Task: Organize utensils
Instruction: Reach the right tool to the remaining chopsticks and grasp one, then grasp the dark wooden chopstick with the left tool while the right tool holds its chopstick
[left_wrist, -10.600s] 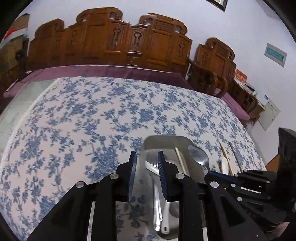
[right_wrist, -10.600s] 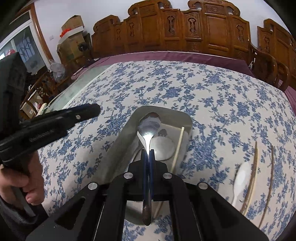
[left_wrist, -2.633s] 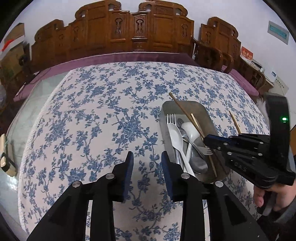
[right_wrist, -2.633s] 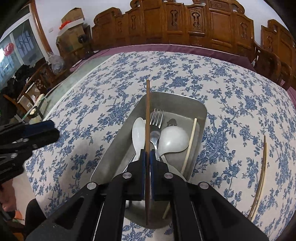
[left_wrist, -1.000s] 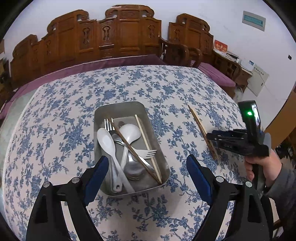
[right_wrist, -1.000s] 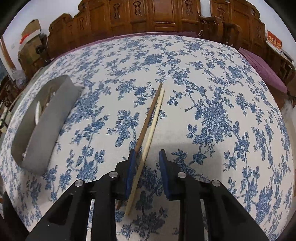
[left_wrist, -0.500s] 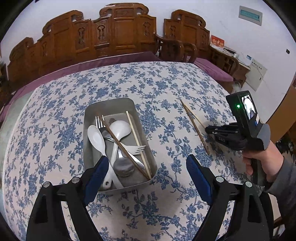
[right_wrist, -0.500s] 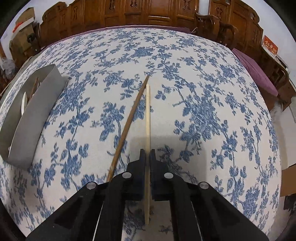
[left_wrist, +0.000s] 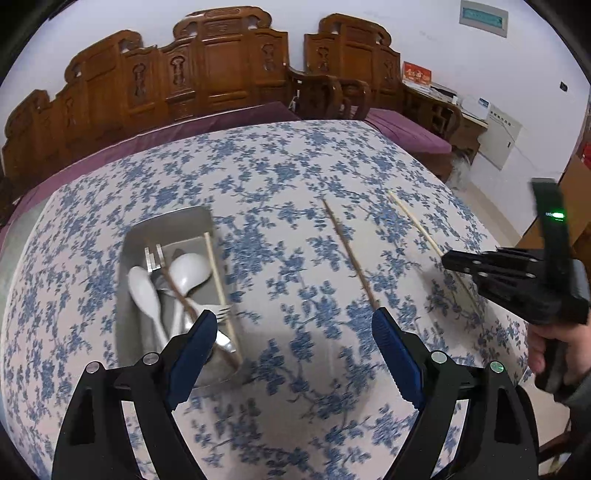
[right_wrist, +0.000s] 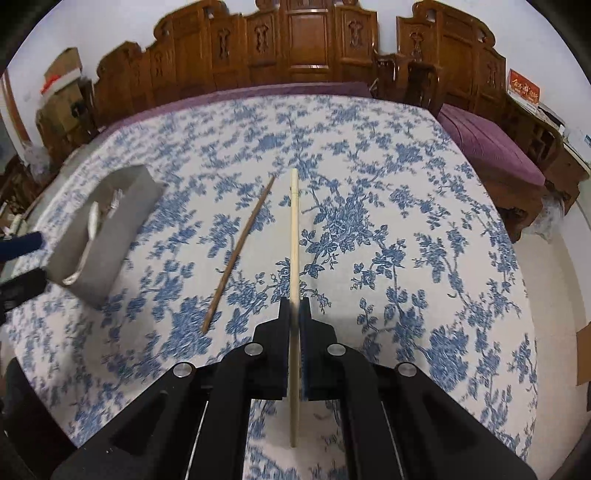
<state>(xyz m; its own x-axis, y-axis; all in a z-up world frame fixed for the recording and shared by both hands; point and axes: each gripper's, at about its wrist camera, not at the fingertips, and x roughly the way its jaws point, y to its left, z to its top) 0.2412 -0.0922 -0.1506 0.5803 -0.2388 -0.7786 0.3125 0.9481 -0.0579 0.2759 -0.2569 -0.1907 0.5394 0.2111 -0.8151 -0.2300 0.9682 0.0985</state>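
My right gripper is shut on a pale chopstick, lifted off the cloth and pointing away from me; from the left wrist view it shows at the right with the pale chopstick sticking out. A brown chopstick lies on the floral cloth just left of it. The metal tray at the left holds white spoons, a fork, a pale and a brown chopstick. My left gripper hangs open wide above the cloth between tray and brown chopstick, holding nothing.
The table wears a blue floral cloth. Carved wooden chairs line the far side, with a purple bench at the right. A person's hand grips the right tool. The tray stands at the left in the right wrist view.
My right gripper closed on the pale chopstick and raised it off the cloth, away from the brown one. The left gripper slid to the right, so the tray now sits further left.
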